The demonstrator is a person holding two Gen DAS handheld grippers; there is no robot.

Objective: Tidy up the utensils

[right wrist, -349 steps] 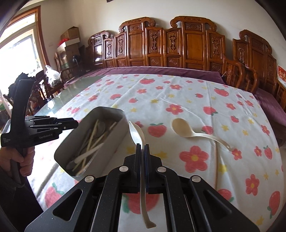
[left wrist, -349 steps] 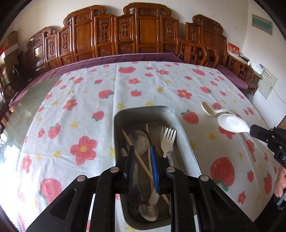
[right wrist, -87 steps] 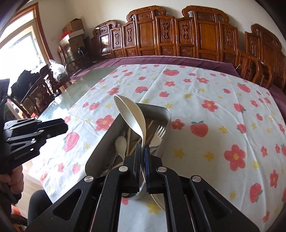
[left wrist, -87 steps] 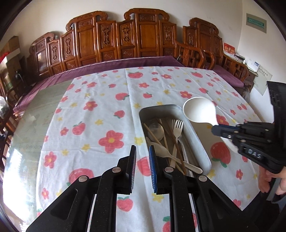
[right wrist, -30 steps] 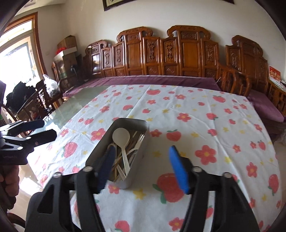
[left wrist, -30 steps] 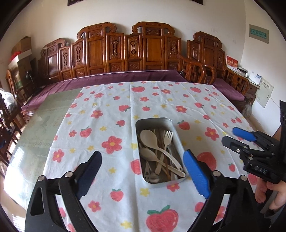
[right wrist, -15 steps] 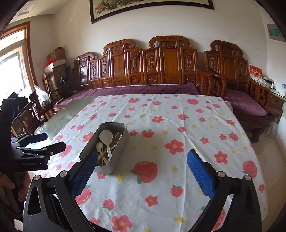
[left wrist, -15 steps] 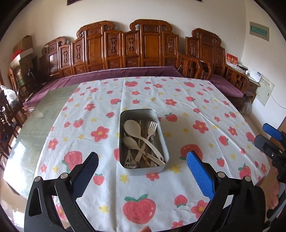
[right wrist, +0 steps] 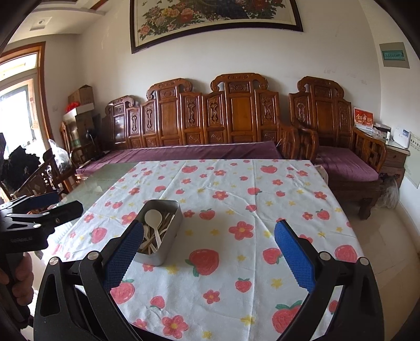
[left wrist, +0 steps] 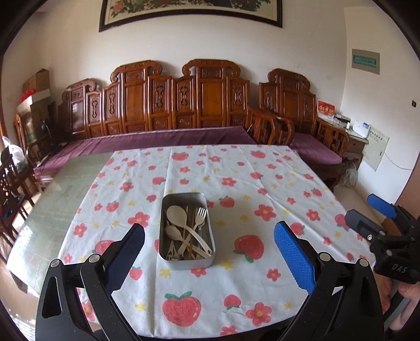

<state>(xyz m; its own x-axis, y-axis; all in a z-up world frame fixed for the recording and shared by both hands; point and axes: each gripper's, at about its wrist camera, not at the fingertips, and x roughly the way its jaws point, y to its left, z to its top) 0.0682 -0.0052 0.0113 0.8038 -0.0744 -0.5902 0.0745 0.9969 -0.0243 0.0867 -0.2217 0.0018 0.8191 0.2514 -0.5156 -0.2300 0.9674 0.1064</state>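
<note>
Rounded rectangular metal tin [left wrist: 187, 258] sits mid-bench on white cloth [left wrist: 262, 188] printed with strawberries and flowers; inside lie pale plastic spoons [left wrist: 177, 215], fork [left wrist: 200, 213], thin wooden chopsticks. Left gripper [left wrist: 210, 251] jaws wide, empty, blue ribbed pads. Right gripper [right wrist: 208, 253] jaws just opened wide, nothing between. Glass bench edge [left wrist: 52, 199] bare at left. Carved wooden seat [left wrist: 210, 105], purple cushion, framed flower painting [right wrist: 215, 15] on white wall

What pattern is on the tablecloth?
White tablecloth with red strawberries, red flowers and small yellow stars; clearest in the left wrist view.
</note>
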